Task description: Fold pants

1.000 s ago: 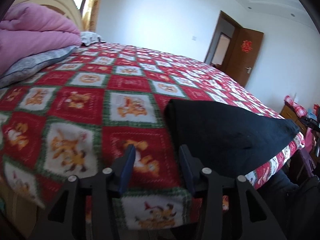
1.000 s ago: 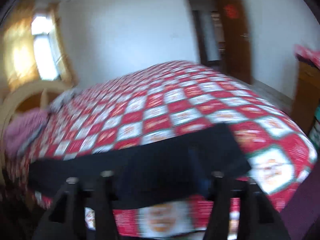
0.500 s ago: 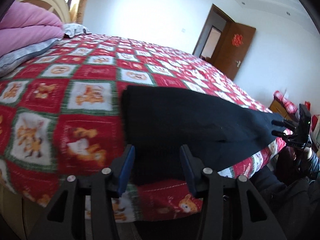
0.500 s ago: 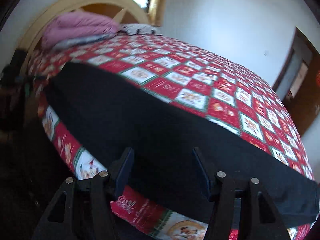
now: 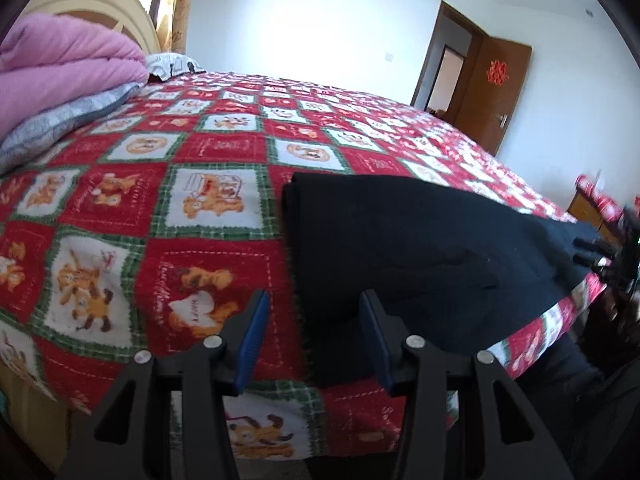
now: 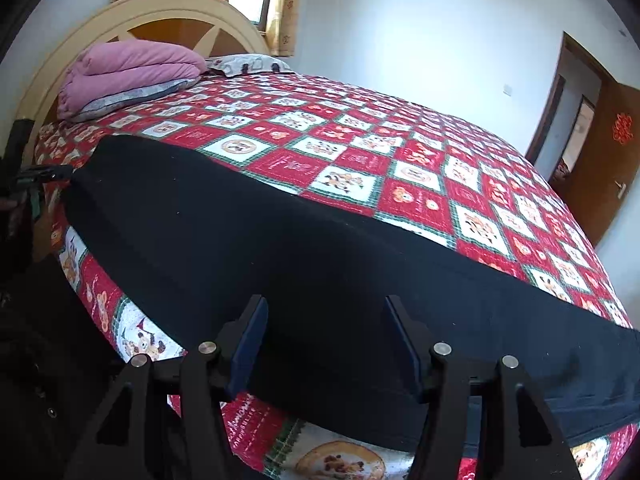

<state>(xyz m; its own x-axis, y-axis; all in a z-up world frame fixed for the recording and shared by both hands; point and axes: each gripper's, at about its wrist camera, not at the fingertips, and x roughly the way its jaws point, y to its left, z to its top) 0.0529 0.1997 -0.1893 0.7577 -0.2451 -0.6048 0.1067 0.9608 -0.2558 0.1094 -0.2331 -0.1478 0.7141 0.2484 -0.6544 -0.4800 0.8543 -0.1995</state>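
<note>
Left hand-held gripper [image 5: 312,320] hovers with its jaws wide apart and empty at the near left end of the black cloth pants [image 5: 420,248]. Right hand-held gripper [image 6: 324,328] is likewise spread wide and empty, over the pants' near long edge. The pants lie flat as one long narrow strip along the near edge of the bed, on the red-and-green checked cartoon blanket [image 6: 360,136]. Judged from this layout, the lengthwise fold, leg on leg, looks complete; the crosswise folds that shorten the strip remain. A folded pink quilt [image 6: 132,68] sits at the far headboard.
</note>
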